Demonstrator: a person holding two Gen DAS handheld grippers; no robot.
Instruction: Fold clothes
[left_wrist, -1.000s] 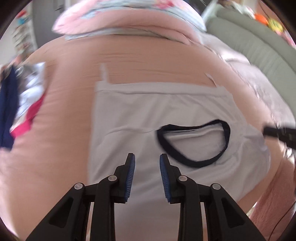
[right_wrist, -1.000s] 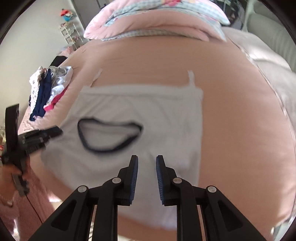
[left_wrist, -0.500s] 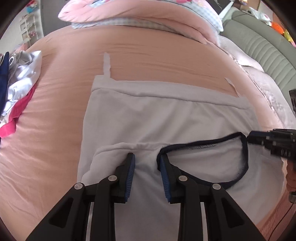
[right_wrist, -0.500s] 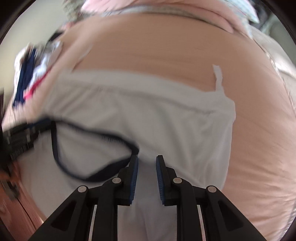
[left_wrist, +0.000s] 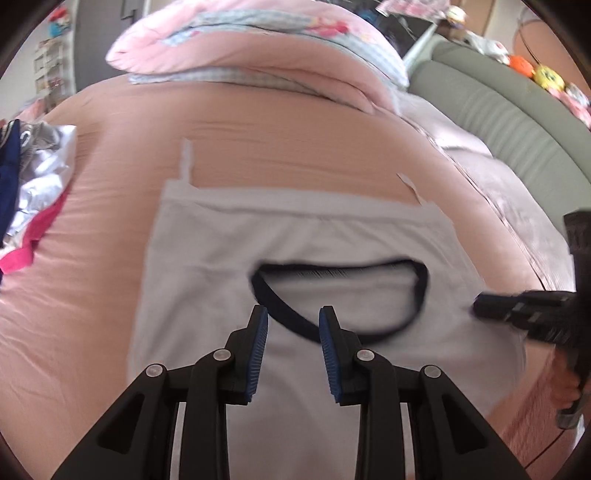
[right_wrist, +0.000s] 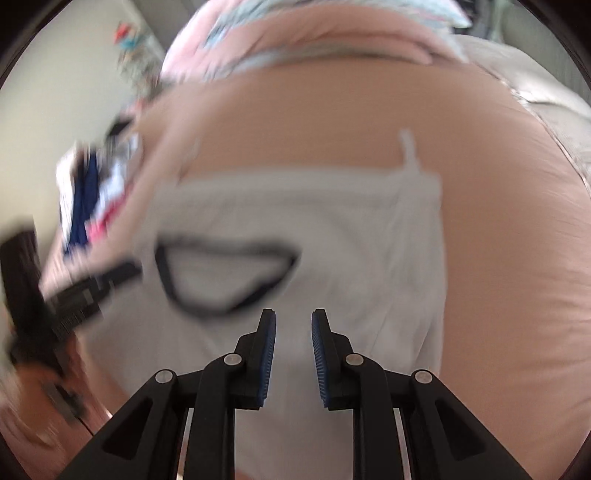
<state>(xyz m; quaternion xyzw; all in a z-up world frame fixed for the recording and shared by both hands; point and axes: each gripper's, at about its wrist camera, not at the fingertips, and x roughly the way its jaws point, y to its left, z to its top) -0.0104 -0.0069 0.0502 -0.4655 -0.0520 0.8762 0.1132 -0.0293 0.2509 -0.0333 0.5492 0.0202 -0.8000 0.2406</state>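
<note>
Left tongs (left_wrist: 293, 341) hover over flat white shirt (left_wrist: 229, 266).

Shirt (left_wrist: 229, 251) flat on bed (left_wrist: 92, 332); clothes pile (left_wrist: 33, 192) left; duvet (left_wrist: 258, 48) behind.

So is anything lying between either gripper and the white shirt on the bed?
Nothing visible. The left gripper and right gripper both hang with jaws apart directly over the white shirt, bare fabric below them. The clothes pile sits off to the side on the bed.
</note>
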